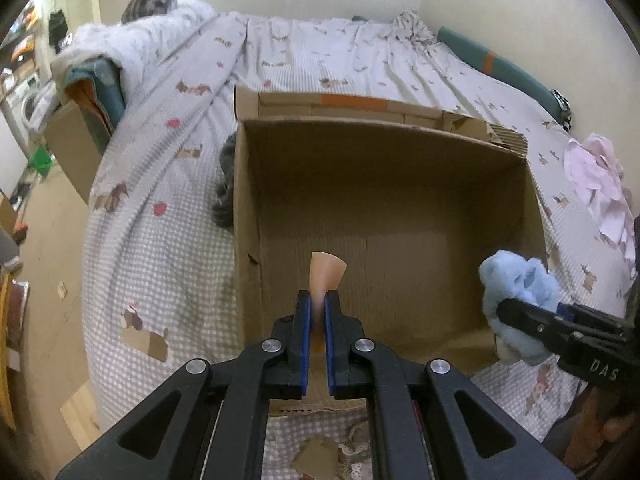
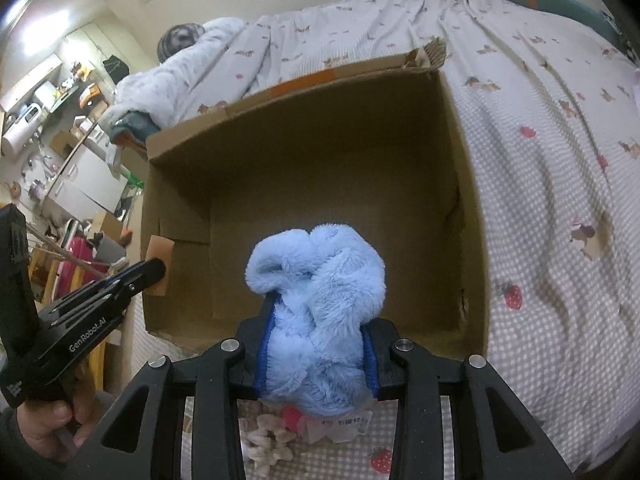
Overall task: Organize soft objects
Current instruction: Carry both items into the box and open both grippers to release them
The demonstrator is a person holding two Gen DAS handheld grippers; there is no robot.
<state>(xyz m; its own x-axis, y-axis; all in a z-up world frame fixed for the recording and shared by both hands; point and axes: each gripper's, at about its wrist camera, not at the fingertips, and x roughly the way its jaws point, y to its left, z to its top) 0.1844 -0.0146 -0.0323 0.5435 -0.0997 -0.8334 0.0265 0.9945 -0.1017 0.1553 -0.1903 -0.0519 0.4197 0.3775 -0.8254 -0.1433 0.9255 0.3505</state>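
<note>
Left tool [image 1: 318, 312] has its fingers nearly together, pinching a thin peach-coloured piece; right tool [image 2: 316, 344] has its fingers spread around a fluffy blue bundle, clamped

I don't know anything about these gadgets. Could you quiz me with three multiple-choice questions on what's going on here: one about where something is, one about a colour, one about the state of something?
1. Where does the cardboard box stand?
A. on the bed
B. on the floor
C. on a shelf

2. What colour is the plush toy in the right gripper?
A. red
B. light blue
C. green

3. What is the left gripper doing?
A. hanging open and empty
B. lying inside the box
C. shut on the box flap

Answers:
1 A: the checked bedspread surrounds the box on all sides.
2 B: pale blue fur bulges between the gripper's two fingers.
3 C: the flap stands pinched between the blue finger pads, at the box's near edge.
</note>
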